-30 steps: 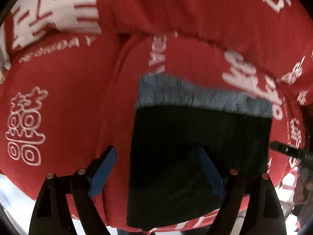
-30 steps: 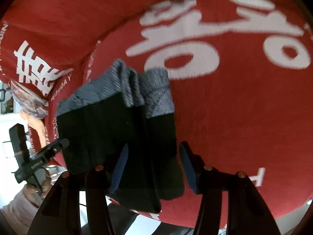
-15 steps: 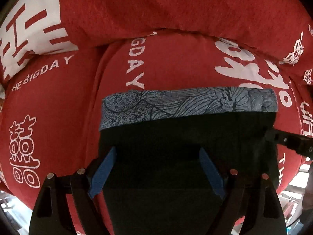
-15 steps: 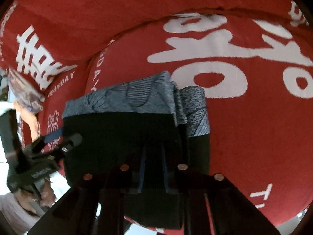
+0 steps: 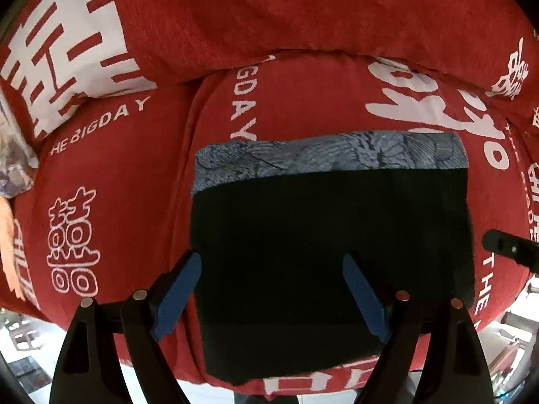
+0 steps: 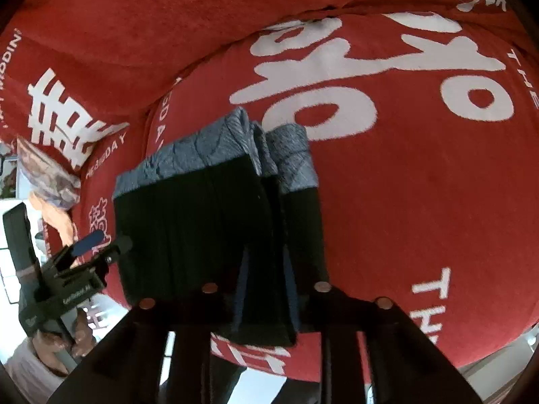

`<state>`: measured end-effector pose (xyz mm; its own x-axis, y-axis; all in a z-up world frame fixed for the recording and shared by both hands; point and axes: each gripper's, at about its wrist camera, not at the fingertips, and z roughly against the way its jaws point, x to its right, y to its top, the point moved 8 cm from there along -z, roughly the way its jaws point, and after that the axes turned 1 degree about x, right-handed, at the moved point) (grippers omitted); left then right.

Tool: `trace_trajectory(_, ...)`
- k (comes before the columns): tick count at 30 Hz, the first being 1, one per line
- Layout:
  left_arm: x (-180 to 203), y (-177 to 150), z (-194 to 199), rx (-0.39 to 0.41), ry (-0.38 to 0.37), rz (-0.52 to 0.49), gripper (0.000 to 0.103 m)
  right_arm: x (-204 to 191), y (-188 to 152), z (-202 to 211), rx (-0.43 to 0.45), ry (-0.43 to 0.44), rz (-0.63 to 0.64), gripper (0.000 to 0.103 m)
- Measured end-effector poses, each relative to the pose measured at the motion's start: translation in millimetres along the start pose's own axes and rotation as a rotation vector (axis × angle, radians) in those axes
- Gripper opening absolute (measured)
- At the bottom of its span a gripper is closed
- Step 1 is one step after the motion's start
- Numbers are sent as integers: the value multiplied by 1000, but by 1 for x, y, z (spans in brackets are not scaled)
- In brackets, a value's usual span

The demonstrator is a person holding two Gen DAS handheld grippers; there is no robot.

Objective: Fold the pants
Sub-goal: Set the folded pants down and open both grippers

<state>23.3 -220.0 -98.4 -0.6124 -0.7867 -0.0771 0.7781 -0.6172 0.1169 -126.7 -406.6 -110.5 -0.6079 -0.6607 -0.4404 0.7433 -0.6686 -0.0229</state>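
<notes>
The dark pants (image 5: 323, 242) with a blue-grey patterned band (image 5: 330, 155) lie folded into a rectangle on the red sofa cushion (image 5: 128, 181). My left gripper (image 5: 269, 293) is open, its blue pads astride the near left part of the pants, holding nothing. My right gripper (image 6: 266, 286) is shut on the pants' right folded edge (image 6: 269, 208); the layers bunch up there under the band (image 6: 242, 138). The left gripper also shows at the left of the right wrist view (image 6: 87, 256).
The red cushion (image 6: 421, 185) carries white characters and lettering and meets a red backrest (image 5: 269, 10) behind. The cushion's front edge (image 5: 303, 380) drops to a pale floor. Crumpled fabric (image 6: 47, 171) lies at the far left.
The right gripper closed on the pants' right edge and holds it. The left gripper stayed open; it first shifted right over the pants, then pulled back a little. The pants now lie squarer.
</notes>
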Motion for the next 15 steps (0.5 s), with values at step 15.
trace_trajectory(15,30,-48,36,-53,28,53,103,18,-49,48,-59,-44,85,63)
